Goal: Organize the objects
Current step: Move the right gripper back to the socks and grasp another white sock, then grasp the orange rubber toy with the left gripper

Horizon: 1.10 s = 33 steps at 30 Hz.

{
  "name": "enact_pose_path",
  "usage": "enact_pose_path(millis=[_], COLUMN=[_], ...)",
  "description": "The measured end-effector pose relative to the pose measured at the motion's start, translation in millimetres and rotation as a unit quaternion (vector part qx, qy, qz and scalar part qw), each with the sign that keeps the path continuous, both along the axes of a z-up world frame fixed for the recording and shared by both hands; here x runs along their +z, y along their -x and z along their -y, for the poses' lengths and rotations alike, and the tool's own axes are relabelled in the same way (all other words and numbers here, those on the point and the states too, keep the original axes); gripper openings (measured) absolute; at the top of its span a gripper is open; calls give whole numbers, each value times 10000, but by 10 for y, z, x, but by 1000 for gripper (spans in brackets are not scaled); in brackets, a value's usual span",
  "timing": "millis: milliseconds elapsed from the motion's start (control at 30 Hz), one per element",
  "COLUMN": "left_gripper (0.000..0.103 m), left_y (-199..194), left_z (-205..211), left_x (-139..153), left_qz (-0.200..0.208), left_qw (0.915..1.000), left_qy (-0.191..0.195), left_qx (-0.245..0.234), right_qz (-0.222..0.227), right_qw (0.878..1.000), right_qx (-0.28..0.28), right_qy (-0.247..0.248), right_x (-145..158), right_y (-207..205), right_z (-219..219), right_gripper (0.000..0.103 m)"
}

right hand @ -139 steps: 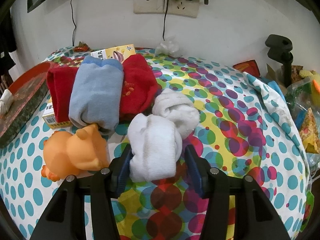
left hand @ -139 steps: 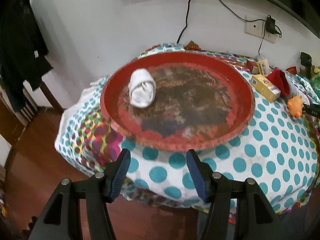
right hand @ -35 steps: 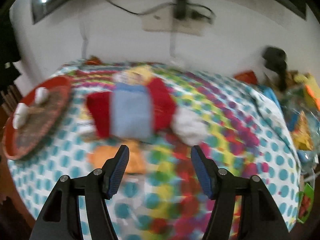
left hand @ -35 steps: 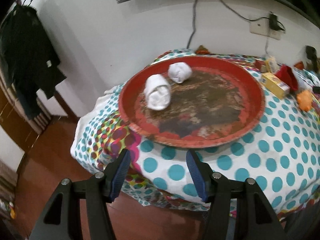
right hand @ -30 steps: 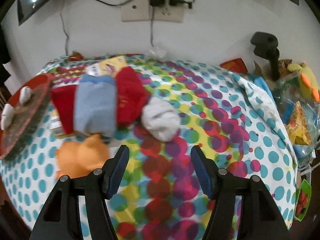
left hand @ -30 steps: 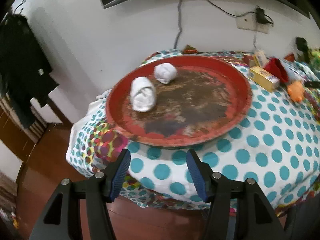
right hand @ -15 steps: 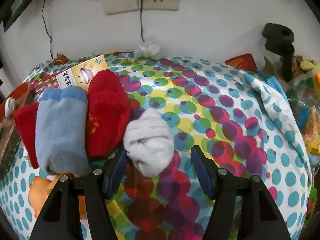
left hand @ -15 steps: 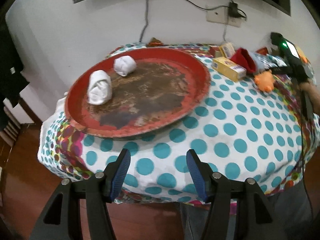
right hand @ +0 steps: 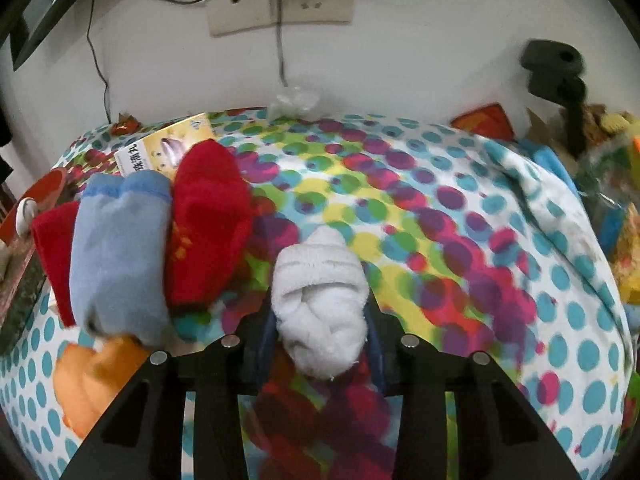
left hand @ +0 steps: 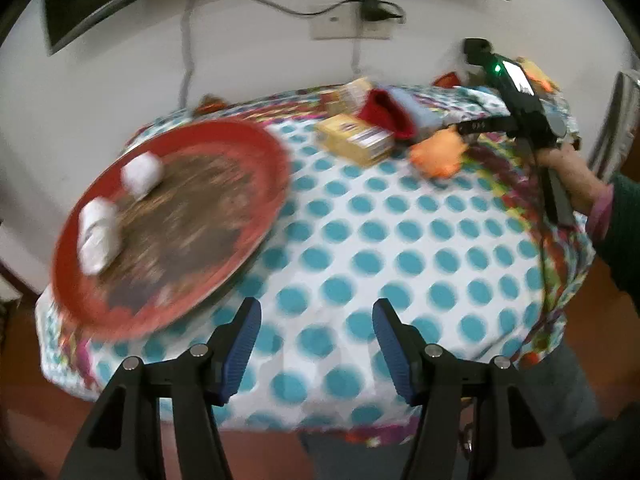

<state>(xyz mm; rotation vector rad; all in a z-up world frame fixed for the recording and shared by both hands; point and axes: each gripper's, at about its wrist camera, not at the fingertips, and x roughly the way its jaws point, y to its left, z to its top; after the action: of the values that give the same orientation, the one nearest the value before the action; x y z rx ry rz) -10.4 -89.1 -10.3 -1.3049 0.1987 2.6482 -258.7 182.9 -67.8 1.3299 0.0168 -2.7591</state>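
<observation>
A rolled white sock [right hand: 320, 292] lies on the dotted tablecloth between the fingers of my right gripper [right hand: 320, 334]. Its jaws are closing and both pads press on the roll's sides. To its left lie a folded blue sock [right hand: 120, 256] and red socks [right hand: 208, 228]. In the left wrist view a round red tray [left hand: 256, 148] at the left holds two white sock rolls [left hand: 142, 172] [left hand: 98, 236]. My left gripper [left hand: 316, 344] hangs open over the table's near edge with nothing between its fingers.
An orange toy [right hand: 92, 380] sits in front of the blue sock, and a yellow box [left hand: 356, 140] lies beside the tray. Bags and clutter [right hand: 608, 184] crowd the right side. A wall socket [right hand: 280, 8] with cables is behind. A hand [left hand: 572, 184] holds the right gripper.
My right gripper has moved in around the last white sock roll on the cloth and squeezed in on it. The left gripper has swung right, so the tray now sits further left in its view.
</observation>
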Motion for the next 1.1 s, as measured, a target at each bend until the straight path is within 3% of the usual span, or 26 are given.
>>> enact_pose_path(millis=[200,233,300,367,600,933,1100], left_gripper=[60,63,78,79,79,79,79], left_y=[433,502,627,752,1239,1687,1905], left_z=[-445,-531,-684,-830,-1194,-1571,-1663], left_x=[14,10,14,30,6,-160,-261], left_qz=[349,403,473,475,662,1015,1153], left_qw=[9973,9962,9947,9930,9909,9801,9789], left_qy=[-252,-292,-317,-355,-27,381,527], left_qx=[-594,-717,-854,-1020,-1168,-1661,-1605], right_qz=[-13,-9,-1,9,8,10,17], right_qw=[9996,9995,9997,9998,9997,9997,9997], right_qx=[-163,-170,-148,-123,-94,-57,-26], right_qy=[237,266,217,150,211,226,230], right_x=[3,2,-4,-7,-11,-23,-22], right_y=[-121,-117,-106,-94,-95,-96,-84], right_z=[-196,-201,-177,-147,-154,-133,-116], right_gripper=[36,37,38,40,43,47,50])
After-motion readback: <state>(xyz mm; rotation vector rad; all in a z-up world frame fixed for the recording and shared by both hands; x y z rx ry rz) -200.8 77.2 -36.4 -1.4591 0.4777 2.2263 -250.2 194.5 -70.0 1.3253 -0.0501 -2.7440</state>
